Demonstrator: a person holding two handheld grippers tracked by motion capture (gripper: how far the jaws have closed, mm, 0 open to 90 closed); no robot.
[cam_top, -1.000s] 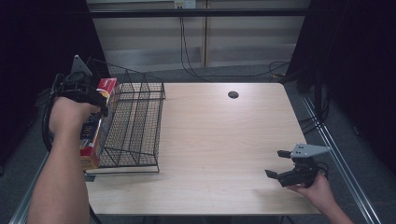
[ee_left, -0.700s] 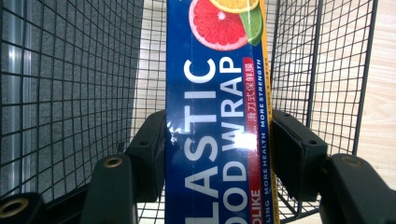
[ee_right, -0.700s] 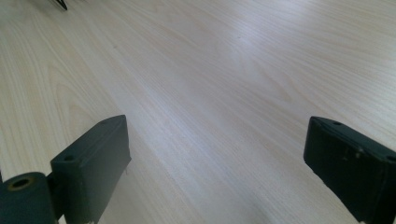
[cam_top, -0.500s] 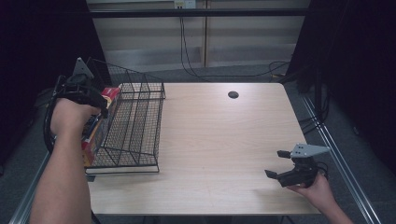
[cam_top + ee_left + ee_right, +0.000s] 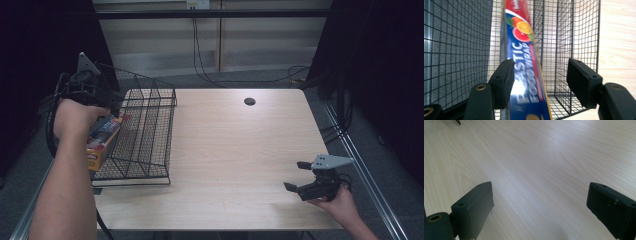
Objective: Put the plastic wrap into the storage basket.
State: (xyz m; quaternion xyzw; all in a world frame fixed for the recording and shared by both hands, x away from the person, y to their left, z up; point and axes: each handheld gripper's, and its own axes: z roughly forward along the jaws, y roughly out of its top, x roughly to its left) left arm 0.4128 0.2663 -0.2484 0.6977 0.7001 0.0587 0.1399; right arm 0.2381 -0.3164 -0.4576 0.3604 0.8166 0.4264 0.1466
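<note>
Box (image 5: 526,75) (reads "PLASTIC FOOD WRAP") has sunk into wire rack (image 5: 145,135).

Both forearms are bare, with no sleeves in the high view. The left gripper (image 5: 107,100) is black, topped by a grey three-cornered plate, with a dark cable looping beside the wrist. The right gripper (image 5: 296,176) is black too, carrying the same pale grey plate. Seen from each gripper's own camera, the jaws are blocky black pads (image 5: 503,80) with small round screw holes, mounted on black arms with brass-coloured rivets (image 5: 435,218).
</note>
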